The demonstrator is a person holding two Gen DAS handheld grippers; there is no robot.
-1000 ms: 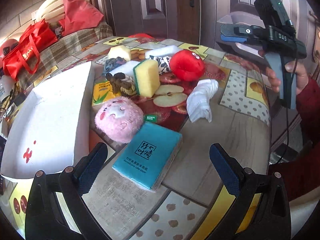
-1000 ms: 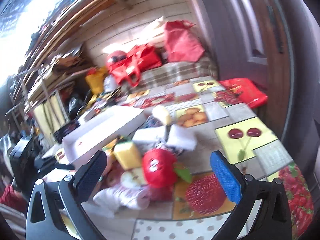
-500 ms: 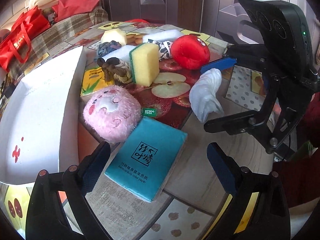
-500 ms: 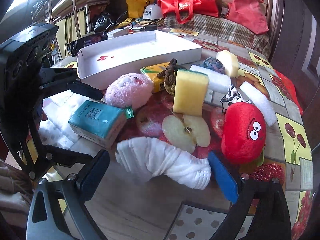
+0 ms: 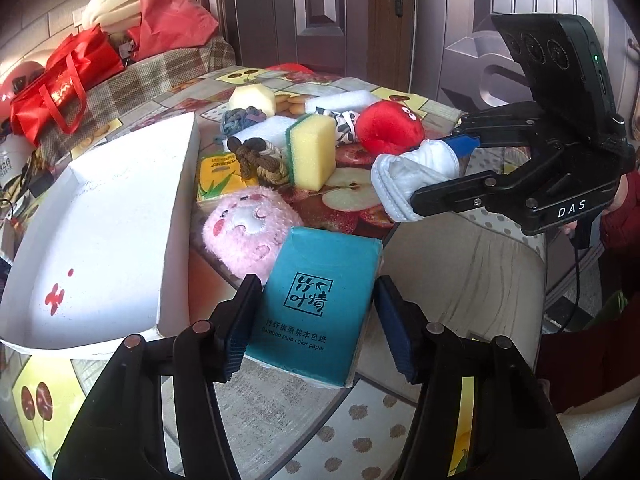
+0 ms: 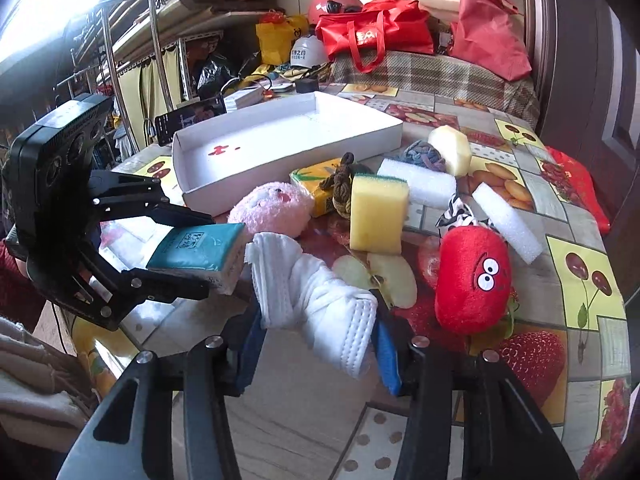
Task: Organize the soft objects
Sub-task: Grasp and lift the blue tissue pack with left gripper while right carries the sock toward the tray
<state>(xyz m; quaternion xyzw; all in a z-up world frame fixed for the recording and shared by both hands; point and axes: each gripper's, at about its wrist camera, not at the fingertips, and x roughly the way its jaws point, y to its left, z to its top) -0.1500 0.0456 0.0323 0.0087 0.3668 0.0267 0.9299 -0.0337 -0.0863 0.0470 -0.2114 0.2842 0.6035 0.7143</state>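
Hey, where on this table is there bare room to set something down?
The white tray is bare inside apart from red marks. The near table edge, right of the teal tissue pack, is open too. It is crowded between tray and red plush: sponge, pink plush, foam blocks.

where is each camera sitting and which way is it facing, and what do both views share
Left wrist: on the left gripper, facing forward and down over the table at the teal tissue pack between its closing jaws; a sleeve shows at right.
Right wrist: on the right gripper, facing across the table toward the white tray, jaws closing around the white cloth; a sleeve shows at left.
Shared: each sees the other gripper, tissue pack, cloth, tray, pink plush.
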